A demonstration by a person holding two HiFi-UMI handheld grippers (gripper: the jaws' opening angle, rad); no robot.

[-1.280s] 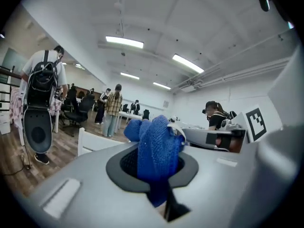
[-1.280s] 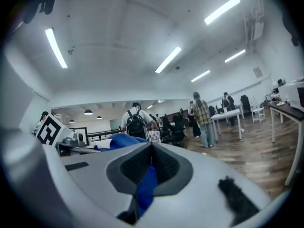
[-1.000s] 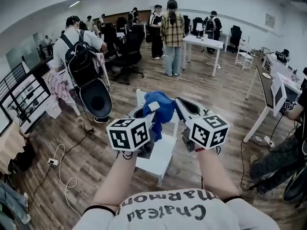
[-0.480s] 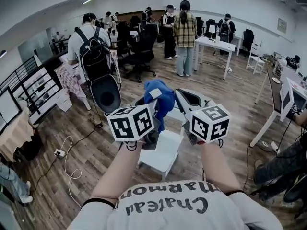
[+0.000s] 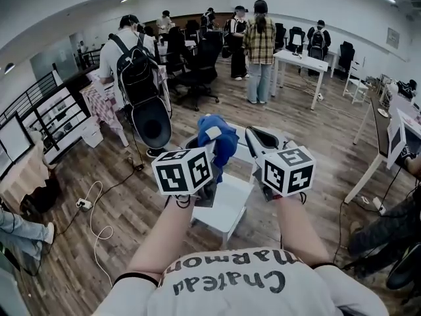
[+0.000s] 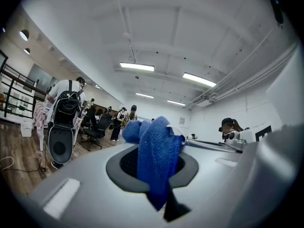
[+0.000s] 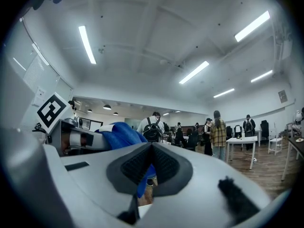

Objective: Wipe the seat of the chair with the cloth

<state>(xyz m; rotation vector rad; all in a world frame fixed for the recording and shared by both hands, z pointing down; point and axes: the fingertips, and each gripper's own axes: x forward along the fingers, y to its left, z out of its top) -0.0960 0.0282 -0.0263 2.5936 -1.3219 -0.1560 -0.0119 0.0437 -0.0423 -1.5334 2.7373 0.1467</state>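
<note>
currently: l gripper (image 6: 156,175) jaws clamped on blue cloth (image 5: 220,140), frame centre; r gripper (image 7: 151,163) jaws together, empty; white chair (image 5: 230,206) below both.

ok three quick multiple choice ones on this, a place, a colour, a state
1. Where is the cloth? A in the left hand-held gripper; B in the right hand-held gripper; C flat on the chair seat.
2. Cloth colour? A red; B blue; C white.
3. Right hand-held gripper's jaws? A wide apart; B on the cloth; C together, empty.
Answers: A, the left gripper view shows its jaws pinching the cloth; B, blue in every view; C, the pads meet with nothing between.
</note>
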